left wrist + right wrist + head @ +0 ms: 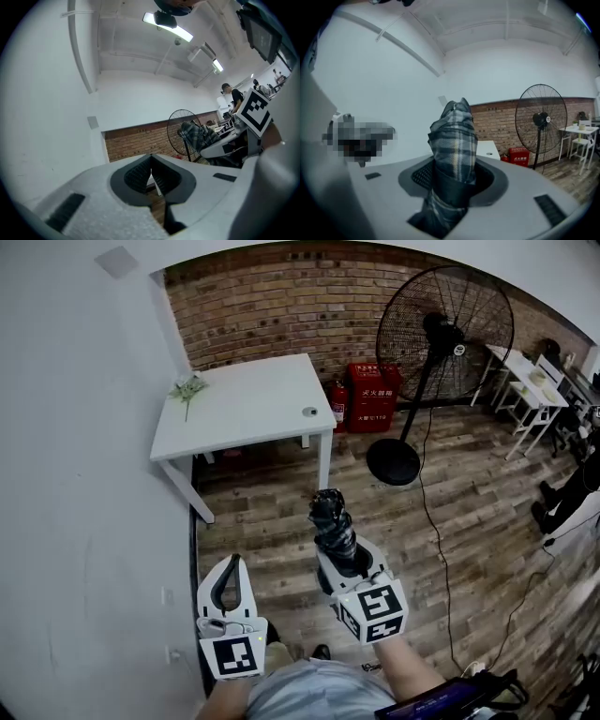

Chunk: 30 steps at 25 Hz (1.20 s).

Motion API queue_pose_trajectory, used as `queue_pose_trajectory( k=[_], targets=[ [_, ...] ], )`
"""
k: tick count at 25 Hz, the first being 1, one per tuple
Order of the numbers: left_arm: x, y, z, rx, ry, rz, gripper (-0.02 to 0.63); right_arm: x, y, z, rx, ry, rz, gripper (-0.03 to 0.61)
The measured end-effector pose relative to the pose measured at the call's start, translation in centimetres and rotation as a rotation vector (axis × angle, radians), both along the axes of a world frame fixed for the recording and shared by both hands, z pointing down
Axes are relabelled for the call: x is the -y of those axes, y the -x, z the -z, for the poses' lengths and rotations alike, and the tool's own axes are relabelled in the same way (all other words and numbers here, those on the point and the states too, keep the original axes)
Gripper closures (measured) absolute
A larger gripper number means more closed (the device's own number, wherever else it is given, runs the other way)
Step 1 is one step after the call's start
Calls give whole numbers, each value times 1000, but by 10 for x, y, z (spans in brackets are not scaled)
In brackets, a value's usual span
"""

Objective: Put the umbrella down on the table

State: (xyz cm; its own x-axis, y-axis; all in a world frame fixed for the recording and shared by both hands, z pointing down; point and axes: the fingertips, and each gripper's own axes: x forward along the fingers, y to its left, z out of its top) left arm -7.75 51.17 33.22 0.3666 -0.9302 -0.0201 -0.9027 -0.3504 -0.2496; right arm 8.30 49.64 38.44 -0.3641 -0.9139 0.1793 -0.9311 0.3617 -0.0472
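A folded plaid umbrella (334,524) (453,140) sticks forward out of my right gripper (349,559) (452,180), whose jaws are shut on its lower part, over the wooden floor. The white table (246,404) stands ahead by the brick wall, well beyond the umbrella's tip. It also shows in the right gripper view as the table (487,149) behind the umbrella. My left gripper (229,589) (151,174) is at the lower left, its jaws closed together with nothing between them. The umbrella (199,133) appears at the right of the left gripper view.
On the table lie a small green sprig (187,388) at the left corner and a small round object (309,412) near the right edge. A big floor fan (441,343) and red fire extinguisher boxes (372,396) stand right of it. A white wall (84,474) runs along the left.
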Motion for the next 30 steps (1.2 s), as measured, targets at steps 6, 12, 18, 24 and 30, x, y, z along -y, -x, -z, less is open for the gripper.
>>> queue_pose_trajectory(
  k=[6,12,18,24,30],
  targets=[
    [17,0,-12,-4,38,-5,606,14,-11,-3,-2,8,-32,396],
    [66,8,-33,0,79,-14,606,60,-14,-24,-17,54,-63,396],
    [140,23,-59,10,126,-30,606,124,-2,-43,-7,69,-85,396],
    [215,48,-60,-3,130,-27,606,197,20,-47,-15,81,-92,396],
    [278,67,-36,-11,70,-28,606,260,40,-25,-20,30,-95,396]
  ],
)
